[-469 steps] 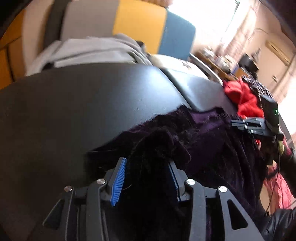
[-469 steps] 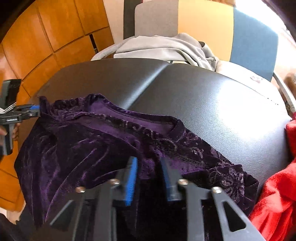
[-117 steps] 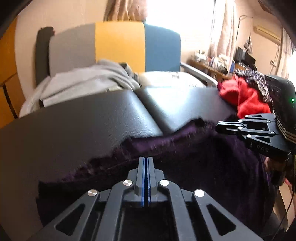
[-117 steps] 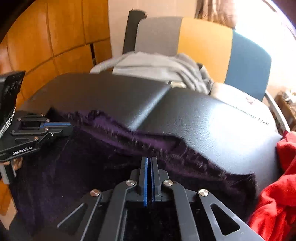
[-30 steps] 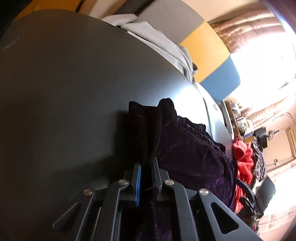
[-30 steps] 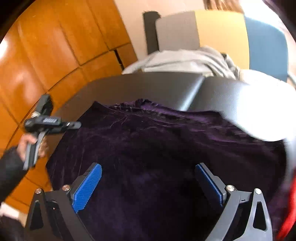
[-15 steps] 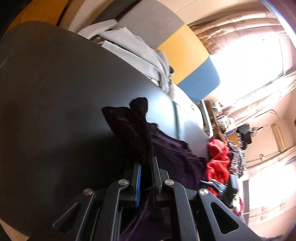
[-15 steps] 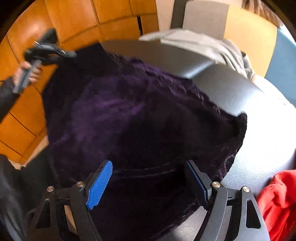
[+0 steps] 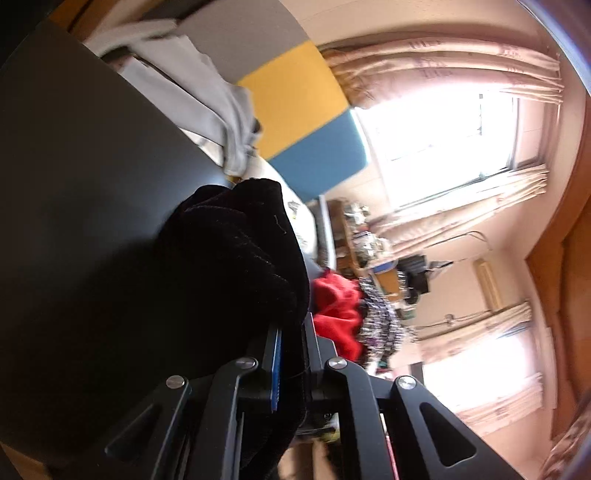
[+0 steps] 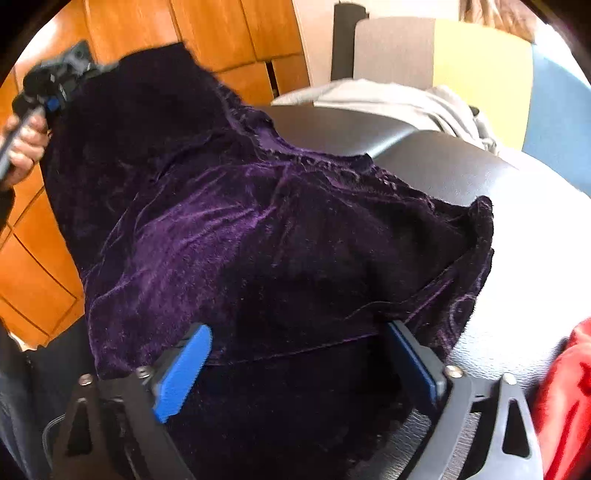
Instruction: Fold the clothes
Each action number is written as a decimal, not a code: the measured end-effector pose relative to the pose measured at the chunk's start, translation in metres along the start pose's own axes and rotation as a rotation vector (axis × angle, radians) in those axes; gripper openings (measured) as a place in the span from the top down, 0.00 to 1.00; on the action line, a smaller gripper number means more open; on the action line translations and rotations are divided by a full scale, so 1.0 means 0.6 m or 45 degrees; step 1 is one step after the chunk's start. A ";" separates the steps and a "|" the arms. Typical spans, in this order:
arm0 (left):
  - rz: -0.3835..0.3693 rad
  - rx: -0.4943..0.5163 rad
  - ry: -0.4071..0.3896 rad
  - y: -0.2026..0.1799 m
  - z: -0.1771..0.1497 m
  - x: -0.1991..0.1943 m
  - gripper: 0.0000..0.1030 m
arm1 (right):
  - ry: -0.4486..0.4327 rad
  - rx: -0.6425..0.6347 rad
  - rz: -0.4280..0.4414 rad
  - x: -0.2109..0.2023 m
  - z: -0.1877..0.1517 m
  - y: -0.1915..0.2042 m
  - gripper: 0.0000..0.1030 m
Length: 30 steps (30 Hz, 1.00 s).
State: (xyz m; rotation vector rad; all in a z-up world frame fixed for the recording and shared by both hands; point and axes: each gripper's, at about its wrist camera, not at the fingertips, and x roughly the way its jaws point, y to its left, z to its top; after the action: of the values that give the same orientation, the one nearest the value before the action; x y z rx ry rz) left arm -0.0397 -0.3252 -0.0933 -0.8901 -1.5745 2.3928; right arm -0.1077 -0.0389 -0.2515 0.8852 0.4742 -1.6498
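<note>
— Black padded table [image 10: 461,173] under everything, orange wood panels [image 10: 236,33] at ten o'clock, a grey, yellow and blue chair back [image 10: 480,66] at one o'clock. What are your tongs doing?

— My left tongs [image 9: 291,354] are pinched tight on a bunched corner of the purple velvet top [image 10: 229,236]. From the right camera I see them at ten o'clock, in my hand [image 10: 24,144], holding that corner clear of the table.

— And the right?

— My right tongs [image 10: 299,354] stand wide; the jaws have just been opening. The top's near edge lies between the blue pads [image 10: 181,369], but they do not press on it.

— Where is the top?

— Its right half lies on the table; its left side slopes up to the left tongs.

— Anything else?

— A grey garment [image 10: 399,99] draped at twelve o'clock, red cloth [image 10: 565,398] at four o'clock. The left camera shows a bright window [image 9: 443,122] with curtains [image 9: 443,62].
</note>
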 end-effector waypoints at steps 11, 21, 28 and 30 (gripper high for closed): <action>0.154 -0.031 0.218 -0.067 -0.054 0.285 0.93 | -0.104 0.124 0.147 -0.007 0.005 -0.030 0.02; 0.293 -0.254 0.389 -0.003 -0.098 0.399 0.86 | -0.151 0.187 0.233 -0.004 0.009 -0.041 0.02; 0.236 -0.245 0.514 -0.071 -0.095 0.370 0.76 | -0.124 0.197 0.167 -0.028 0.007 -0.025 0.03; 0.188 -0.186 0.547 -0.099 -0.095 0.358 0.75 | -0.122 0.197 0.138 -0.051 -0.004 -0.017 0.03</action>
State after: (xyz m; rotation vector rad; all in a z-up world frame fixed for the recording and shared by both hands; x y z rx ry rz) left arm -0.1952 -0.1628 -0.1421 -1.4783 -1.5644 2.0022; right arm -0.1147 -0.0148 -0.2311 0.9245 0.2309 -1.6364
